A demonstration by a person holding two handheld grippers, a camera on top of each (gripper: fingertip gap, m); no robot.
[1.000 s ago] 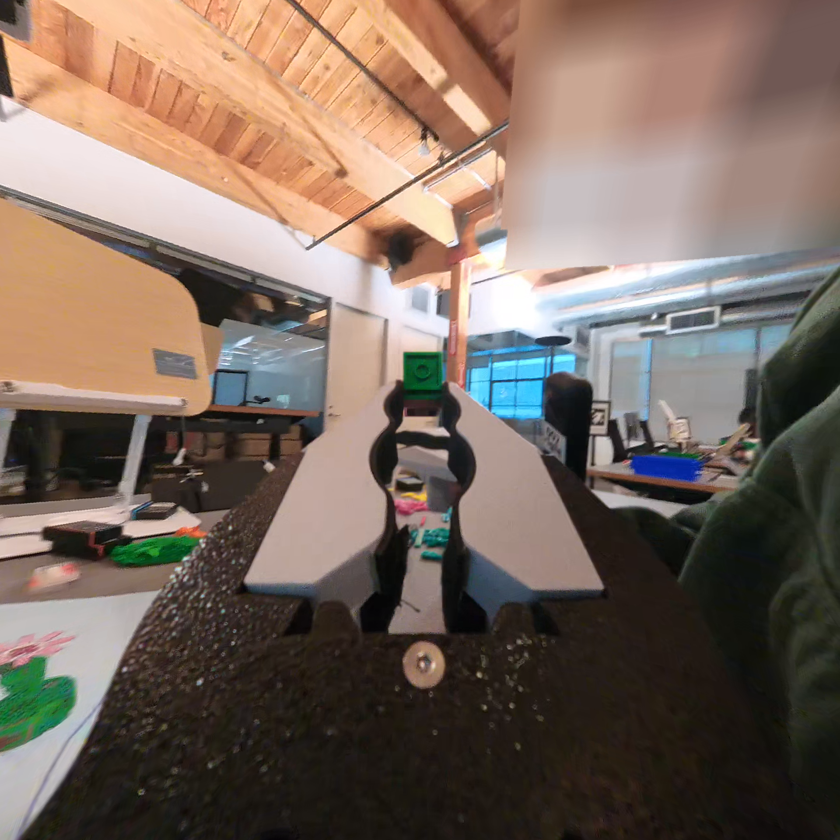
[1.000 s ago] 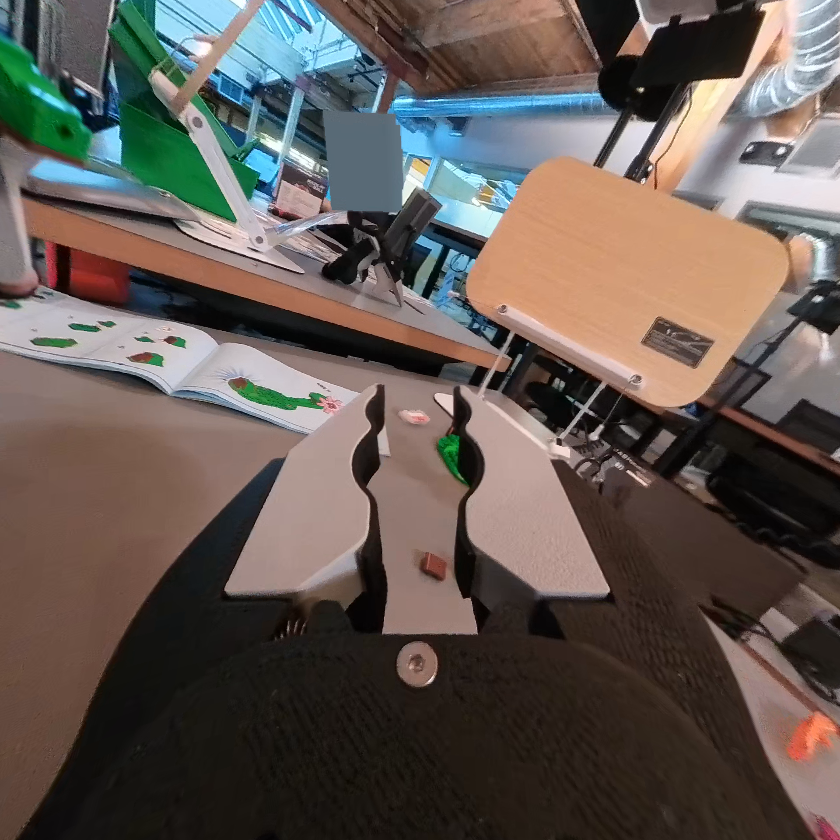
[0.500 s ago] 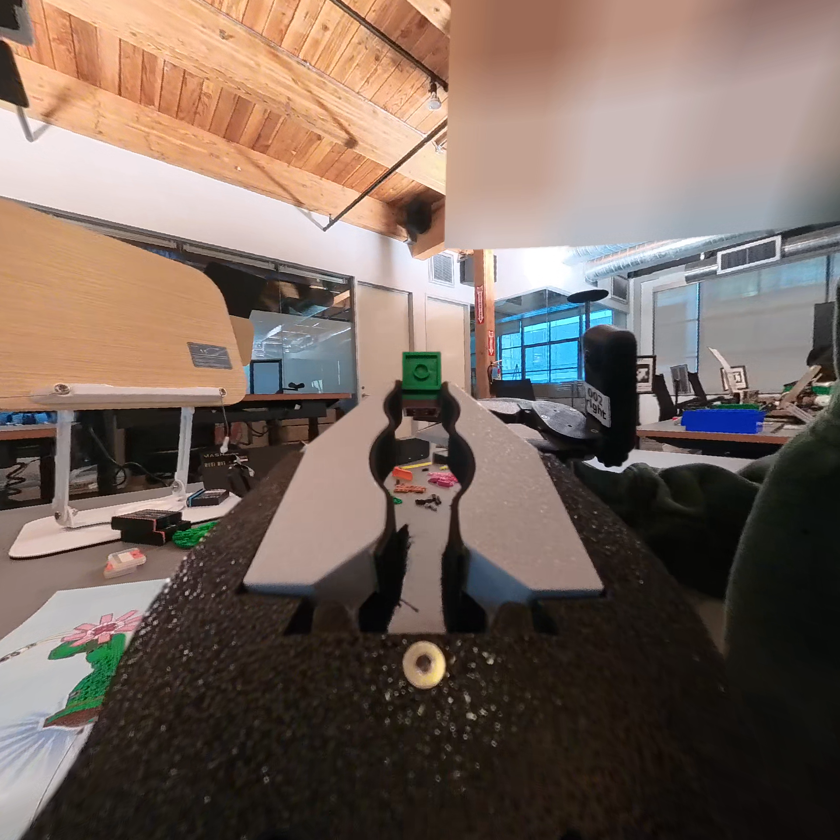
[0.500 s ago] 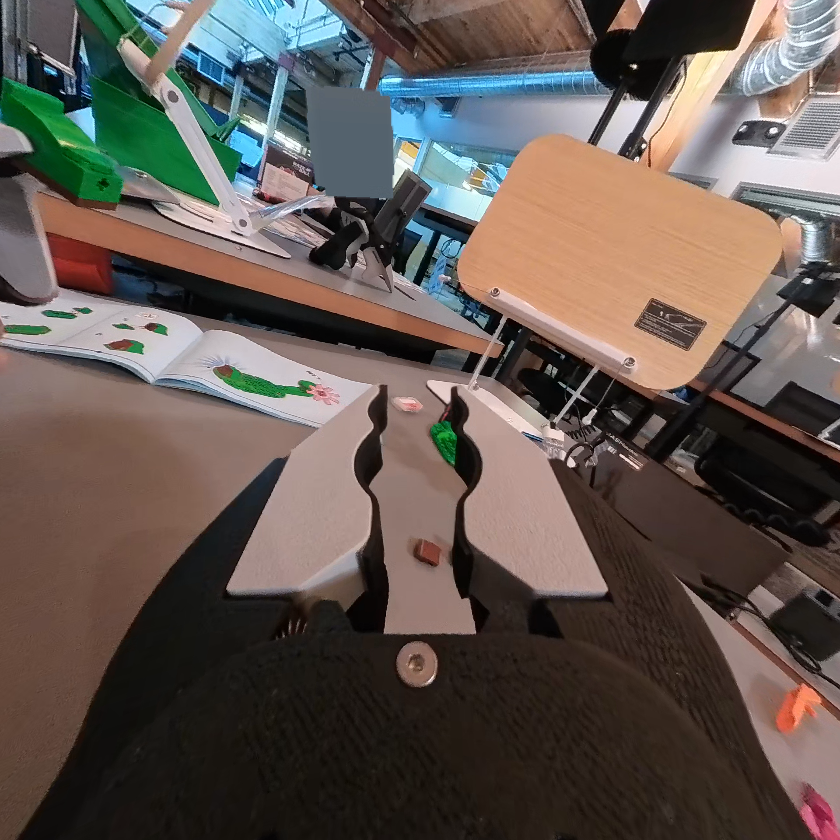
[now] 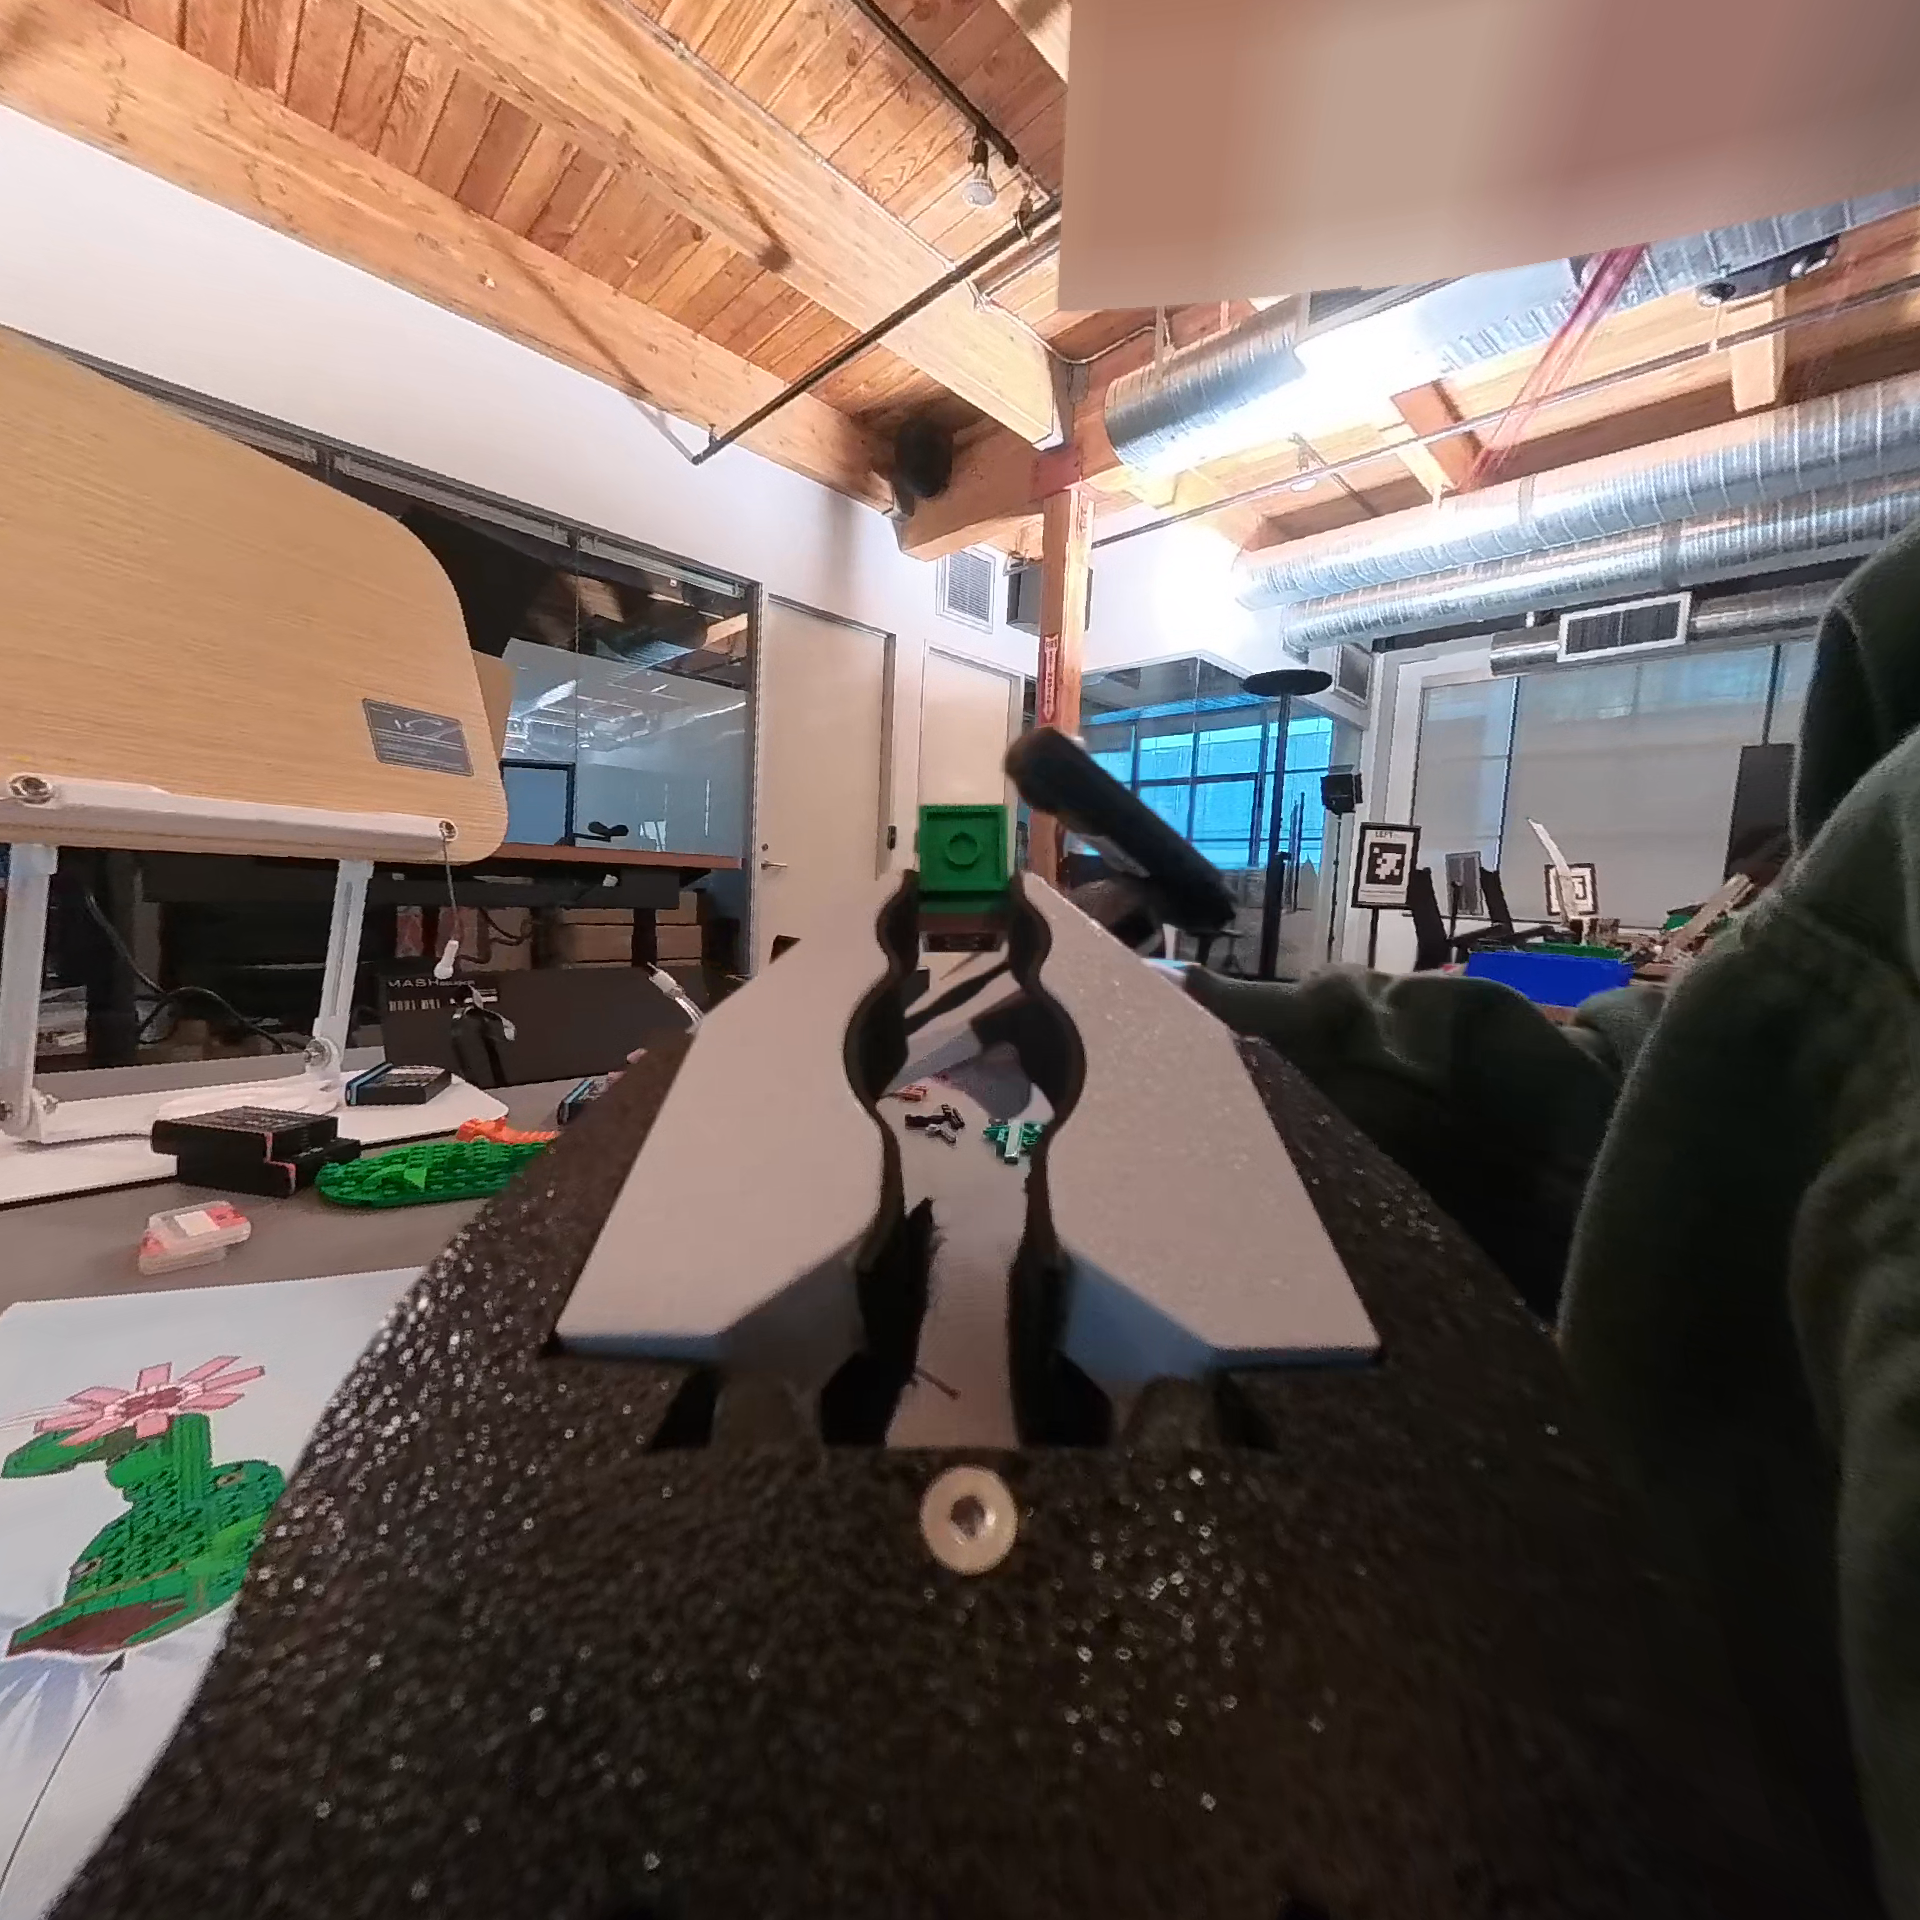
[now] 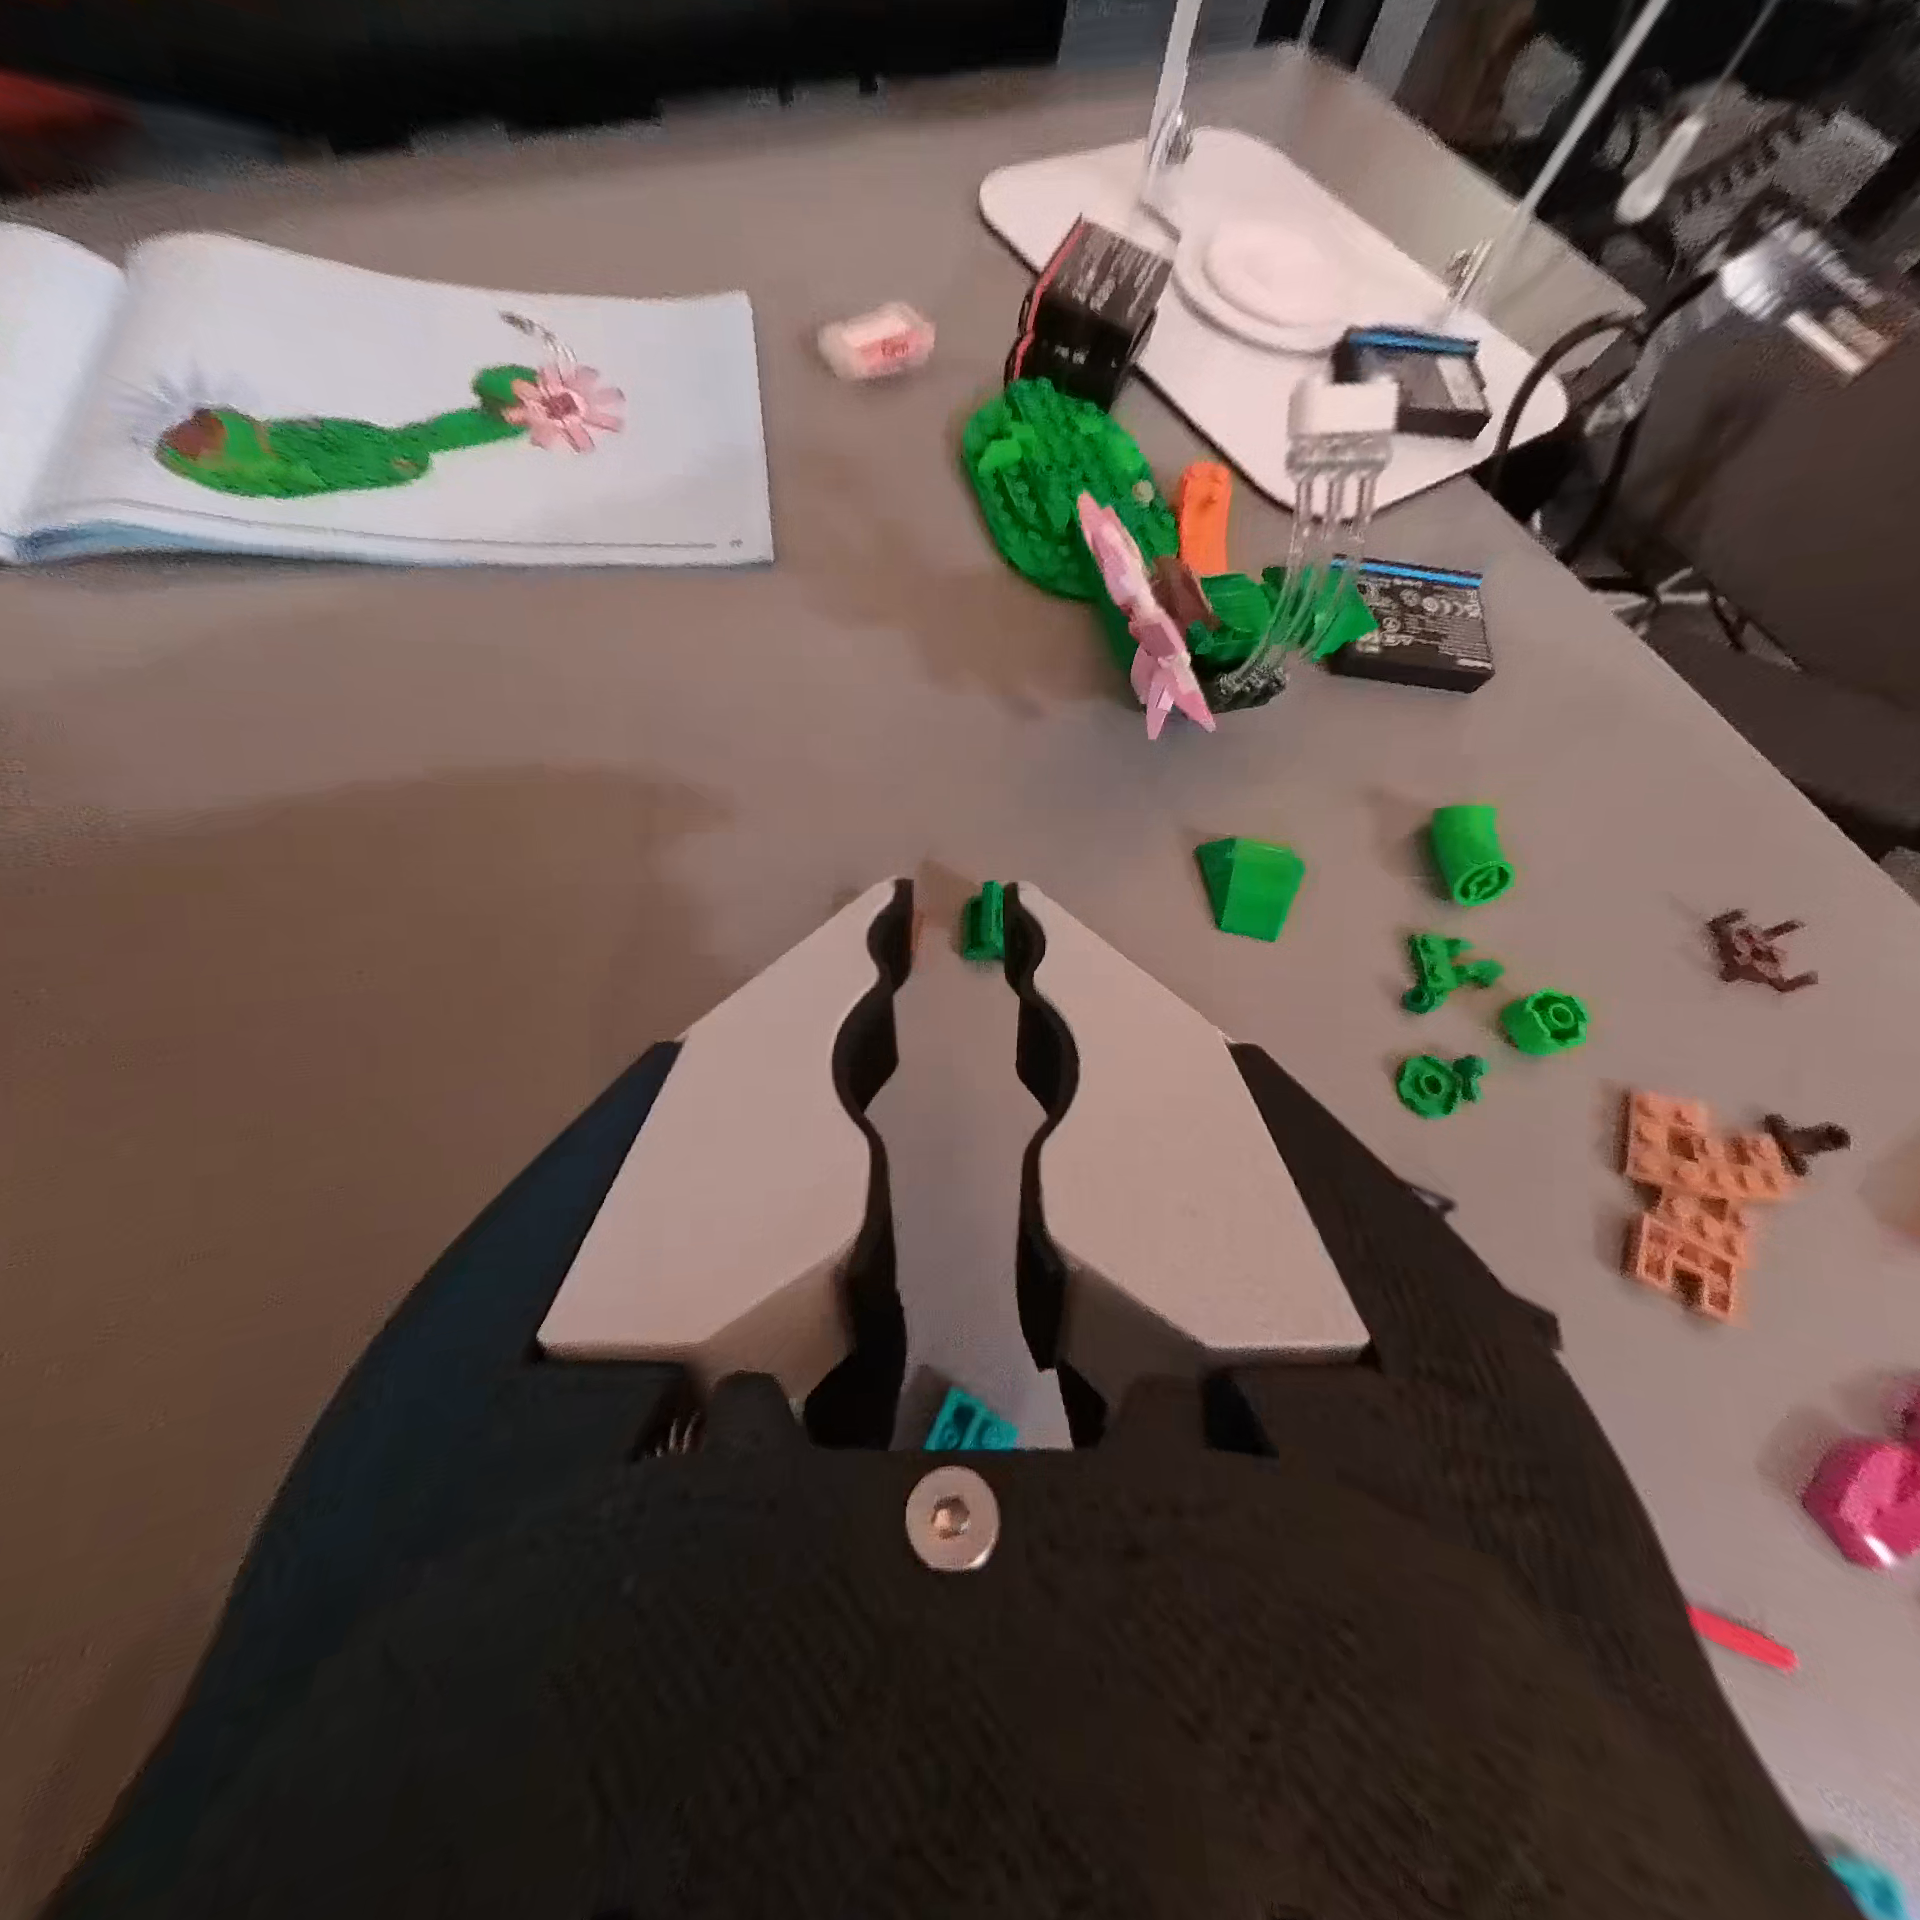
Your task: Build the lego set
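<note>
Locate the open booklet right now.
In the right wrist view the booklet lies open at upper left on the table, left of the green cactus build and the pale pink piece.

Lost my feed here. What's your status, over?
Left gripper shut on green brick, held up off the table. Right gripper open, over a small green piece on the table. Nothing blocking it.

On my feed a wooden stand (image 5: 208, 644) rises from a white base (image 6: 1268, 322) on the grey tabletop (image 6: 416, 727). Black battery packs (image 6: 1413, 623) lie near that base, a small pink-and-white case (image 6: 876, 341) is close by, and a dark green sleeve (image 5: 1714, 1247) fills the right.
</note>
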